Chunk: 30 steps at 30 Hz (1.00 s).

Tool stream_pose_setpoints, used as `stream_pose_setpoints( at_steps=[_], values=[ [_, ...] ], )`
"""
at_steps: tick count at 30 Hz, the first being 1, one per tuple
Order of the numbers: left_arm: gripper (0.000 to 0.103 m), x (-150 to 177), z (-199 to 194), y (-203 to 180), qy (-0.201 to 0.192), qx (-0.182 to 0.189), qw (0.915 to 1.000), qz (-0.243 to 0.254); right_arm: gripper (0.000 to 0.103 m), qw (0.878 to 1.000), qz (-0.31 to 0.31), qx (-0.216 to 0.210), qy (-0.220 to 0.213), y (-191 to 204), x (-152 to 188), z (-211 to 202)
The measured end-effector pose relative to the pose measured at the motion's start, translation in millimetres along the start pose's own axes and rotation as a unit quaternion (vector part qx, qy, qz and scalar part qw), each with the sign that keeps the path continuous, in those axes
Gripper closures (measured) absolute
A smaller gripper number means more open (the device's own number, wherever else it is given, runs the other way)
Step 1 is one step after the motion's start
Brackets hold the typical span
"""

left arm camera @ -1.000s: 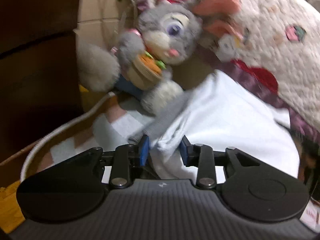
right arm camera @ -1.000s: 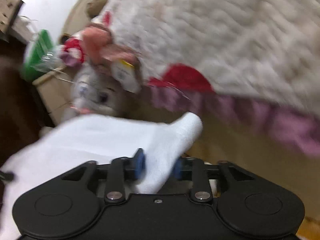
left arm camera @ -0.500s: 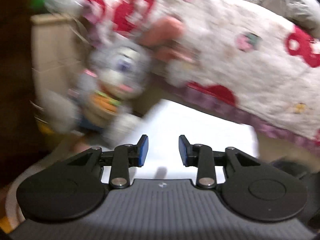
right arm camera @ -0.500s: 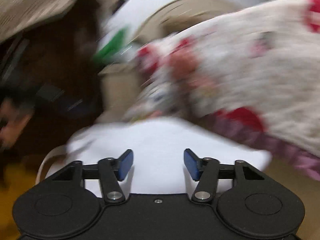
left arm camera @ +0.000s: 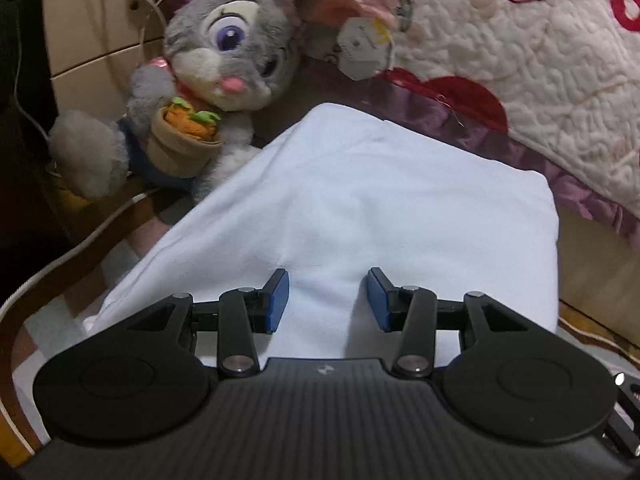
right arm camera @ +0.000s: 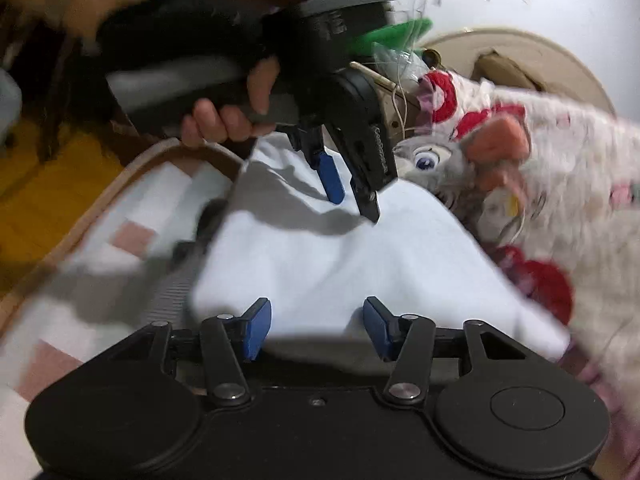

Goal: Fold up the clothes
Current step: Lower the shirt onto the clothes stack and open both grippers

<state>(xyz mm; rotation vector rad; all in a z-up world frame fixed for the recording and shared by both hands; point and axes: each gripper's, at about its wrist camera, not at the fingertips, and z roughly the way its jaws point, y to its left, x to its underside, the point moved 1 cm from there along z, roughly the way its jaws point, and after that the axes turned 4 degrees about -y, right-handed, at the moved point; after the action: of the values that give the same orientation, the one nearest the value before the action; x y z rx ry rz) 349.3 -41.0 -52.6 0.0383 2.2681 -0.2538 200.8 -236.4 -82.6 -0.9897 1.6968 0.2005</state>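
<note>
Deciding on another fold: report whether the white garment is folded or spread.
Folded: the white garment lies as a compact block with doubled edges.

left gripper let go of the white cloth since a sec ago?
Yes. The left gripper has just been opening; the white garment lies flat beside the plush rabbit, unpinched.

No legible text, label or number anywhere.

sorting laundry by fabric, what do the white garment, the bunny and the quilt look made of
Garment: thin matte woven or knit cloth, likely cotton; it drapes in soft creases. Bunny: fuzzy synthetic plush, pile visibly fluffy. Quilt: padded fabric, stitched swirls puckering the surface, with a shinier purple edging.
</note>
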Motion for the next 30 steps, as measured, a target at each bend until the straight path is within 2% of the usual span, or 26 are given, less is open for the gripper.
stream_pose_setpoints(
  at_steps=[2,4,6,7,8,9,10,11,12,13,15,17,18,19,20,21,22,23,25,26,28,30],
  values=[
    [0.055,1.0,-0.8,4.0,-0.003,-0.005,1.0,-0.002,0.043,0.993,0.114,-0.01,-0.009,-23.2,9.9,-6.4],
    [0.055,2.0,-2.8,7.3,-0.002,-0.008,1.0,0.002,0.039,0.97,0.244,-0.005,-0.023,-53.4,21.5,-10.2],
    [0.056,2.9,-7.0,6.7,-0.002,-0.016,0.9997,0.016,0.034,0.93,0.355,0.077,-0.055,-86.1,33.6,-16.3],
    [0.07,7.7,-18.9,-6.3,-0.013,0.001,0.9985,0.053,0.029,0.91,0.376,0.169,-0.052,-97.1,35.5,-19.9],
    [0.072,12.5,-30.8,-19.3,-0.024,0.017,0.9955,0.09,0.029,0.886,0.392,0.246,-0.037,-109.7,37.3,-20.0],
    [0.071,17.4,-42.8,-32.4,-0.036,0.033,0.9908,0.126,0.029,0.873,0.427,0.233,-0.042,-124.6,43.3,-16.3],
    [0.068,22.2,-54.5,-45.1,-0.046,0.05,0.9851,0.158,0.036,0.859,0.46,0.22,-0.047,-139.5,49.2,-12.5],
    [0.067,26.4,-64.2,-55.3,-0.051,0.069,0.983,0.162,0.04,0.845,0.493,0.203,-0.049,-153.6,55.1,-7.1],
    [0.065,30.0,-71.4,-64.2,-0.049,0.092,0.9818,0.159,0.04,0.834,0.52,0.179,-0.047,-164.5,60.6,2.6],
    [0.06,33.7,-76.4,-72.7,-0.044,0.112,0.9799,0.159,0.04,0.828,0.535,0.161,-0.051,-171.4,63.5,11.7],
    [0.055,45.2,-82.0,-92.0,-0.032,0.129,0.9723,0.192,0.04,0.832,0.538,0.126,-0.059,-182.5,62.4,30.2],
    [0.051,61.4,-83.3,-112.0,-0.019,0.122,0.9581,0.258,0.044,0.865,0.478,0.145,-0.047,-182.9,47.7,47.1],
    [0.05,70.6,-79.8,-119.7,-0.009,0.095,0.9513,0.293,0.044,0.891,0.421,0.167,-0.037,-177.3,37.7,51.8],
    [0.05,79.6,-76.4,-126.7,0.001,0.067,0.9432,0.325,0.047,0.91,0.37,0.184,-0.027,-173.1,29.0,55.8],
    [0.054,86.5,-73.5,-128.7,0.001,0.029,0.9385,0.344,0.048,0.92,0.343,0.192,-0.016,-173.0,24.0,57.7],
    [0.061,90.0,-74.2,-126.7,-0.008,0.002,0.9382,0.346,0.048,0.926,0.32,0.198,-0.006,-173.3,19.9,58.5],
    [0.072,89.4,-77.5,-120.3,-0.016,-0.009,0.9451,0.326,0.048,0.926,0.316,0.205,-0.003,-175.0,18.2,55.6],
    [0.072,88.6,-80.9,-113.6,-0.023,-0.019,0.9521,0.304,0.048,0.921,0.324,0.214,-0.003,-177.2,17.7,49.7],
    [0.071,84.5,-88.5,-97.6,-0.019,-0.019,0.9717,0.235,0.047,0.904,0.364,0.224,-0.009,-181.0,23.6,29.1],
    [0.069,84.6,-92.5,-91.2,-0.01,-0.02,0.9795,0.2,0.046,0.899,0.381,0.216,-0.013,-178.3,26.6,16.0],
    [0.068,88.2,-101.4,-87.1,-0.004,-0.033,0.9853,0.168,0.041,0.901,0.391,0.189,-0.015,-165.5,31.6,-11.2],
    [0.067,95.7,-110.0,-92.6,-0.003,-0.049,0.9838,0.172,0.04,0.908,0.381,0.172,0.001,-145.7,34.4,-36.5]
  ],
)
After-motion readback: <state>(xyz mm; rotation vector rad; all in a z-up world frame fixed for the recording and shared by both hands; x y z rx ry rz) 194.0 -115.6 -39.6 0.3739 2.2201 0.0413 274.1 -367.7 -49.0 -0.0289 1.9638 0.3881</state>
